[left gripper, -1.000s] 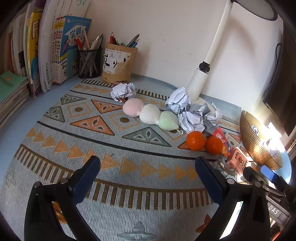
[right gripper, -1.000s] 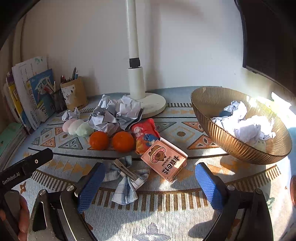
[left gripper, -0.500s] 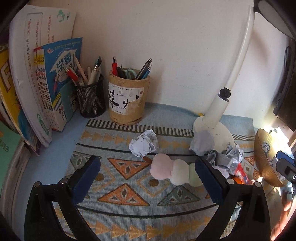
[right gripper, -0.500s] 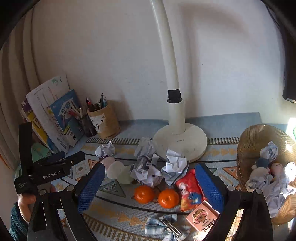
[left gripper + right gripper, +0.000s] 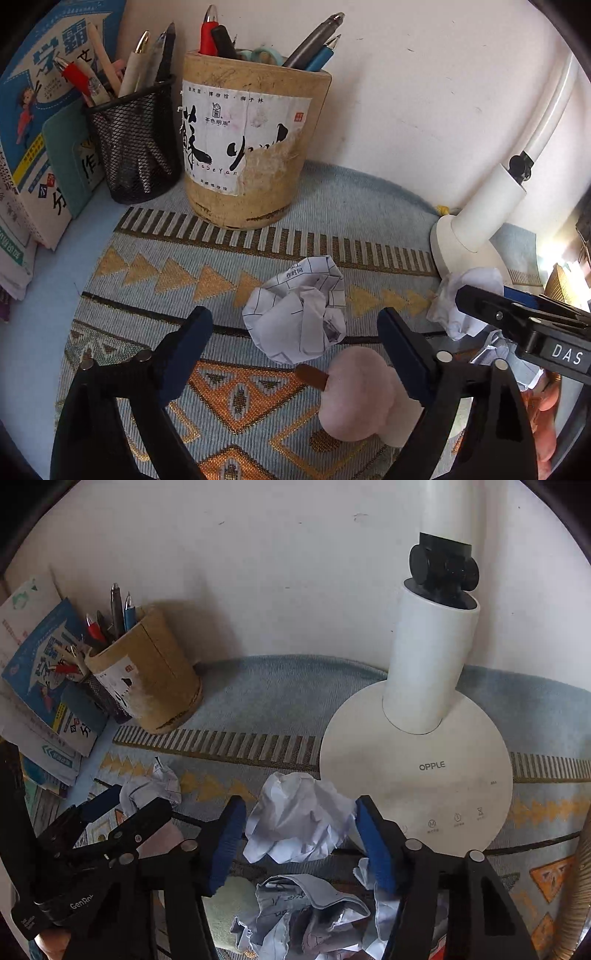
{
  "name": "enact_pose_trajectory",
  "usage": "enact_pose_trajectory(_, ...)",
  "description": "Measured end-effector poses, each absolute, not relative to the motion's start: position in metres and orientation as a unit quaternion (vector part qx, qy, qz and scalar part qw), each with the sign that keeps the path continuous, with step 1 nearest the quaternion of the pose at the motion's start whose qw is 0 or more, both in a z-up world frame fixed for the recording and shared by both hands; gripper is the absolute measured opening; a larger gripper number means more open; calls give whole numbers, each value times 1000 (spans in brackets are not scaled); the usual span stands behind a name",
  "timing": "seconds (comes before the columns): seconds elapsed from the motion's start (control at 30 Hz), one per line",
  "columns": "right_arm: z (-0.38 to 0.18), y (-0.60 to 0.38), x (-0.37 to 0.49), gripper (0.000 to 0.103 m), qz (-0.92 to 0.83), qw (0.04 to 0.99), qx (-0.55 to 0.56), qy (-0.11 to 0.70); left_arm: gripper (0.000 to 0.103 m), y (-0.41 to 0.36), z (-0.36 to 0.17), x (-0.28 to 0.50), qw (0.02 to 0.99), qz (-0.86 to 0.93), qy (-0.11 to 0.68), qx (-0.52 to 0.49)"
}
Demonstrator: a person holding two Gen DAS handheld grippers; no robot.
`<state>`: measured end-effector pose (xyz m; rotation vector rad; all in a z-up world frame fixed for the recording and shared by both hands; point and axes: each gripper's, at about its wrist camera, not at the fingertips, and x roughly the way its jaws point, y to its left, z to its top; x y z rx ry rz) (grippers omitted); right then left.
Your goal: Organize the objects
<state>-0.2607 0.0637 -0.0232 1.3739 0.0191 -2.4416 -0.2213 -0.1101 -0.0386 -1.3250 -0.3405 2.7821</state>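
My left gripper (image 5: 295, 339) is open, its blue pads on either side of a crumpled squared-paper ball (image 5: 297, 319) on the patterned mat, not touching it. A pink round toy on a stick (image 5: 356, 395) lies just right of it. My right gripper (image 5: 301, 840) is open around a second crumpled white paper ball (image 5: 299, 818) beside the lamp base; its pads stand close to the ball's sides. More crumpled paper (image 5: 303, 915) lies below. The left gripper (image 5: 107, 823) shows at the left of the right wrist view by its paper ball (image 5: 151, 788).
A cardboard pen holder (image 5: 247, 147) and a black mesh pen cup (image 5: 135, 140) stand at the back by the wall, books (image 5: 33, 122) to their left. The white lamp base (image 5: 417, 771) and stem stand at right. A gold bowl's rim (image 5: 580, 886) is at far right.
Both grippers moved forward and down toward the back of the mat. Each now straddles a paper ball. Both stayed open.
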Motion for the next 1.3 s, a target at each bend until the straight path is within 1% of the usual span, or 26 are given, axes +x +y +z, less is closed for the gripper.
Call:
enact_pose_trajectory(0.03,-22,63,-258,49,-862,173,476,9,72,-110,-41,-222,24,896,-113,-429)
enact_pose_trajectory(0.07,-20,63,-256,48,-867,174,467,12,58,-112,-44,-223,24,894,-117,-431)
enact_pose_trajectory(0.1,-18,64,-253,47,-871,175,458,15,55,-112,-42,-222,18,899,-112,-423)
enact_pose_trajectory(0.17,-15,67,-247,47,-876,178,448,12,54,-113,-39,-219,24,901,-120,-417)
enact_pose_trajectory(0.23,-12,73,-242,47,-876,186,446,-2,54,-111,-35,-213,12,906,-105,-410)
enact_pose_trajectory(0.33,2,90,-233,47,-871,201,446,-52,54,-104,-24,-202,16,910,-92,-403)
enact_pose_trajectory(0.4,17,100,-223,47,-876,202,433,-68,54,-99,-13,-192,23,915,-89,-394)
enact_pose_trajectory(0.67,82,146,-156,47,-905,201,367,-80,54,-68,36,-146,45,930,-69,-360)
enact_pose_trajectory(0.83,114,200,-108,47,-925,189,318,-90,54,-34,64,-120,74,936,-67,-336)
enact_pose_trajectory(0.93,130,249,-77,47,-941,154,285,-98,54,-2,80,-110,103,940,-68,-319)
enact_pose_trajectory(1.07,142,320,-44,47,-957,85,252,-115,54,53,98,-97,148,941,-63,-299)
enact_pose_trajectory(1.2,142,381,-25,47,-957,29,248,-146,54,113,108,-91,193,935,-46,-293)
enact_pose_trajectory(1.3,129,415,-21,47,-951,-5,261,-163,54,156,108,-91,215,931,-30,-294)
